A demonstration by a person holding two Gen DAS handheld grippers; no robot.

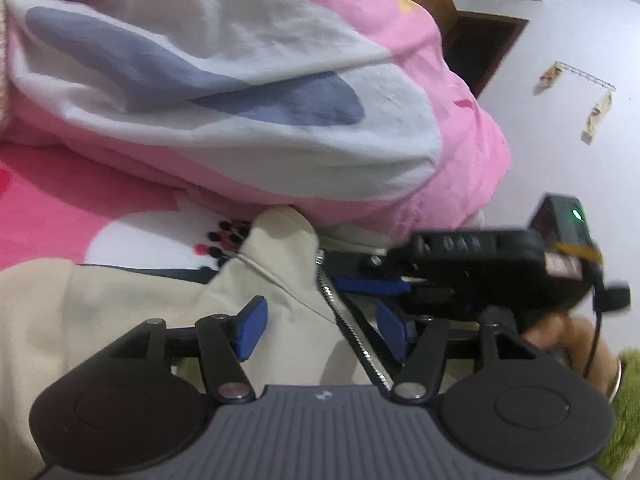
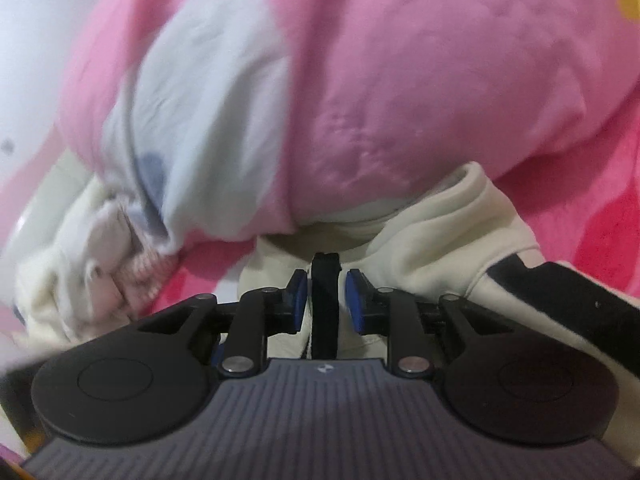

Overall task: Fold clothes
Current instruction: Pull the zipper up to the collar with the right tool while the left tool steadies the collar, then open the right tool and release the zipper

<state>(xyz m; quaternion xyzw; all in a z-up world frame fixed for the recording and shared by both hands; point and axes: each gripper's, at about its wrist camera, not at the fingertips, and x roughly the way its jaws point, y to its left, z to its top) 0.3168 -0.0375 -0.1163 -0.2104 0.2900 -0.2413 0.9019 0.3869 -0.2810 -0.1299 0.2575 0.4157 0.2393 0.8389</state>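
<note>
Cream cotton forms a zip-up jacket (image 1: 280, 276) with black trim, laid on a pink bed cover (image 1: 60, 208) beneath a heaped pink, white and grey quilt (image 1: 240, 80). Left tongs (image 1: 320, 330) are held apart over the zipper (image 1: 352, 332). Right tongs (image 2: 326, 300) appear, through blur, barely parted around a black strap (image 2: 325, 300).

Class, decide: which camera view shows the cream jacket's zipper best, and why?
The left wrist view: the zipper runs as a clear silver line down the cream jacket. The right wrist view shows the jacket, but no zipper teeth can be made out.
</note>
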